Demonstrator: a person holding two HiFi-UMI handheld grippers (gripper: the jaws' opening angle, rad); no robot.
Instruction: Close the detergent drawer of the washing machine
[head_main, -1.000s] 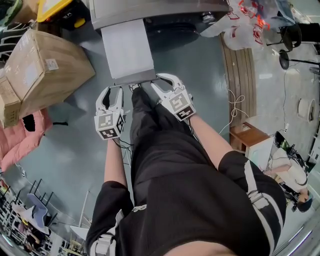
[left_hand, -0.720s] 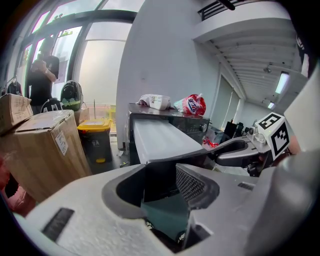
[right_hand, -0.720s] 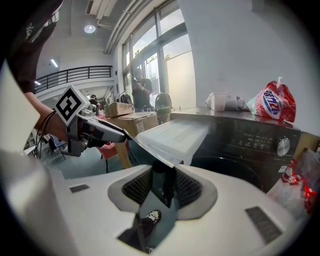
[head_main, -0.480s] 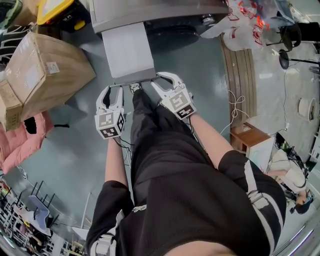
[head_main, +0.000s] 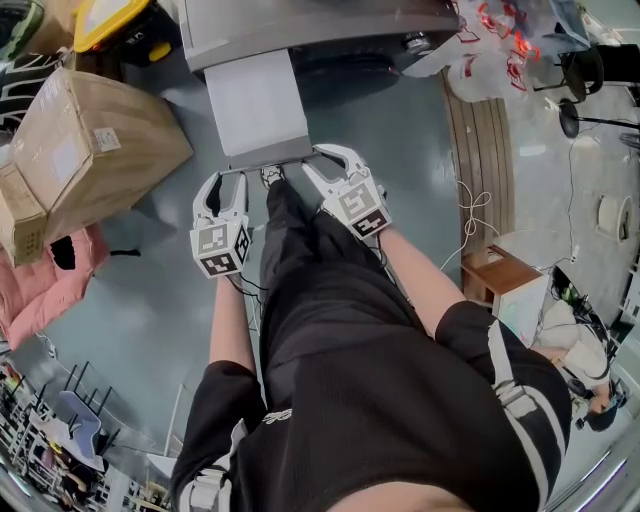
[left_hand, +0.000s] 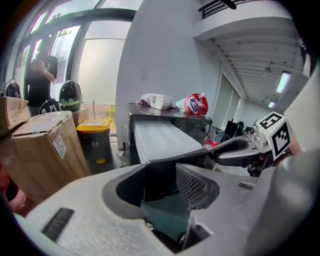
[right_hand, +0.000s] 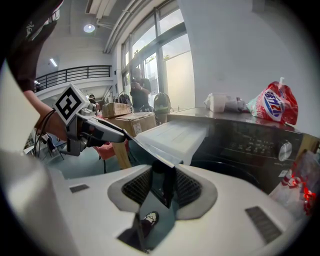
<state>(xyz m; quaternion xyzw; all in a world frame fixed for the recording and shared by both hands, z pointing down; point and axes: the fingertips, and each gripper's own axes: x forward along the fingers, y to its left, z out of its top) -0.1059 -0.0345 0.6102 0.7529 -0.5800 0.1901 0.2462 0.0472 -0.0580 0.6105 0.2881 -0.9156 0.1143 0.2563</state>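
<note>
The washing machine (head_main: 330, 25) stands at the top of the head view. Its white detergent drawer (head_main: 255, 100) is pulled far out toward me and ends in a dark front panel (head_main: 270, 157). My left gripper (head_main: 225, 180) sits at the panel's left end and my right gripper (head_main: 325, 160) at its right end. In the left gripper view the panel's left edge (left_hand: 165, 172) lies in the gap of the open left gripper (left_hand: 160, 185). In the right gripper view the panel's right corner (right_hand: 167, 167) lies in the gap of the open right gripper (right_hand: 162, 187). The pads do not clamp the panel.
A large cardboard box (head_main: 90, 140) and a yellow-lidded bin (head_main: 105, 15) stand left of the drawer, with pink cloth (head_main: 45, 280) nearer me. Plastic bags (head_main: 490, 50) and a wooden box (head_main: 495, 270) are on the right. A detergent bag (right_hand: 277, 105) lies on the machine.
</note>
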